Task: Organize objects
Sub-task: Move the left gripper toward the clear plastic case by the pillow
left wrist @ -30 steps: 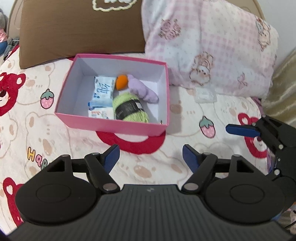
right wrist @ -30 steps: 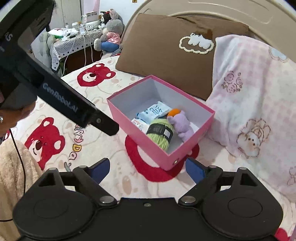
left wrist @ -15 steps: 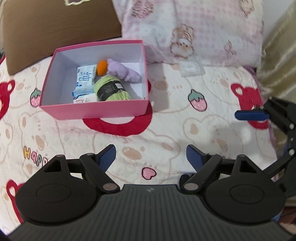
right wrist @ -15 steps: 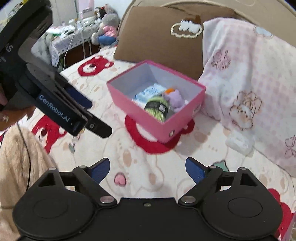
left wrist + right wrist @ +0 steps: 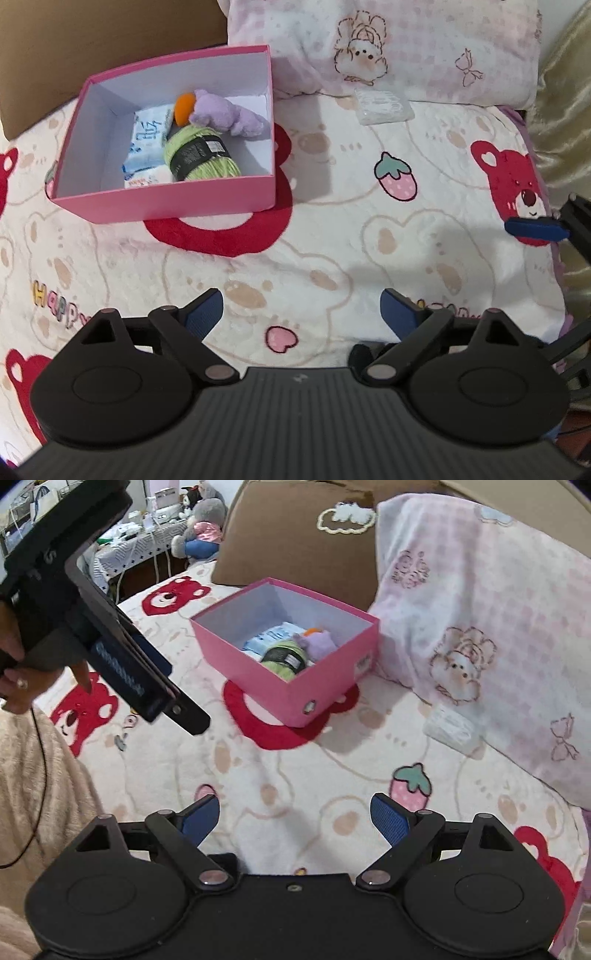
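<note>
Left claw (image 5: pixel 301 308): blue-padded fingers spread wide, nothing between them, hovering over the bed blanket (image 5: pixel 332 229). Right claw (image 5: pixel 295 814): likewise spread wide and empty, above the same blanket.

Pink box (image 5: pixel 166 201), ahead and to the left of the left claw, well apart from it. Open-topped, rectangular, pink outside, white inside, resting on a red bear-face patch of the blanket. From the right claw, box (image 5: pixel 284 686) ahead and slightly left, one corner turned toward the camera, a small round metal eyelet on each near wall.

Contents, all crowded toward the box's right half:
- Green yarn skein (image 5: pixel 201 155), pale lime, wrapped by a black paper band with white print; lying on its side against the near wall.
- Purple plush toy (image 5: pixel 225 116), lilac, soft, with an orange tip (image 5: pixel 183 109); behind the yarn, touching it.
- Tissue pack (image 5: pixel 149 142), white and light blue with blue characters, flat on the box floor, left of the yarn and partly under it.

Clear plastic packet (image 5: pixel 382 107), ahead and right of the left claw, on the blanket just beside the lower edge of the pink checked pillow (image 5: pixel 388 48). Outside the box, well apart from both claws. Same packet (image 5: pixel 450 729) ahead and right of the right claw.

Brown pillow (image 5: pixel 295 542) behind the box, cloud patch on it.
</note>
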`<state>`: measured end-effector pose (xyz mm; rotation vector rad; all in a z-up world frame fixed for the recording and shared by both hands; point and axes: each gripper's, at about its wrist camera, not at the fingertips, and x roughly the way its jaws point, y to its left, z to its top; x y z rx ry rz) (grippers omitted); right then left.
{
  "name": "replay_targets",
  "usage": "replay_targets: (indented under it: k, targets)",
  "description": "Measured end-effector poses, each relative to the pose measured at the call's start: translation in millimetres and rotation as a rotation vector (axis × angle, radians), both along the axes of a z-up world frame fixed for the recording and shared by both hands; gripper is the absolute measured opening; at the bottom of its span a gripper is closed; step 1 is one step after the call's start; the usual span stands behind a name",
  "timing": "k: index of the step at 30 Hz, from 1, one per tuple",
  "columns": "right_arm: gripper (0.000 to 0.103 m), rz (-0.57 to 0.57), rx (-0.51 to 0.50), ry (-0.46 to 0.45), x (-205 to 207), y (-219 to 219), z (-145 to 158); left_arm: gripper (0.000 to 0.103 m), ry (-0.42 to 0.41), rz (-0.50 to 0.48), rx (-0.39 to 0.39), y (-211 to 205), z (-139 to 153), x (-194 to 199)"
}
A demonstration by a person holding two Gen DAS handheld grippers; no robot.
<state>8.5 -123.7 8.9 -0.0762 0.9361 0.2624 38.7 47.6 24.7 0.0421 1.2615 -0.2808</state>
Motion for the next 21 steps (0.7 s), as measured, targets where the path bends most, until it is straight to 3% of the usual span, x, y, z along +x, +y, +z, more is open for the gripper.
replay_targets:
  k: [11,21]
  targets:
    - [0.091,-0.081,-0.016,-0.102,5,-32,-25,0.095,-0.067,-0.06,0.006,-49,-3,21]
    - [0.091,-0.135,0.0,-0.234,23,-56,-35,0.099,-0.133,-0.051,-0.085,-95,-9,67]
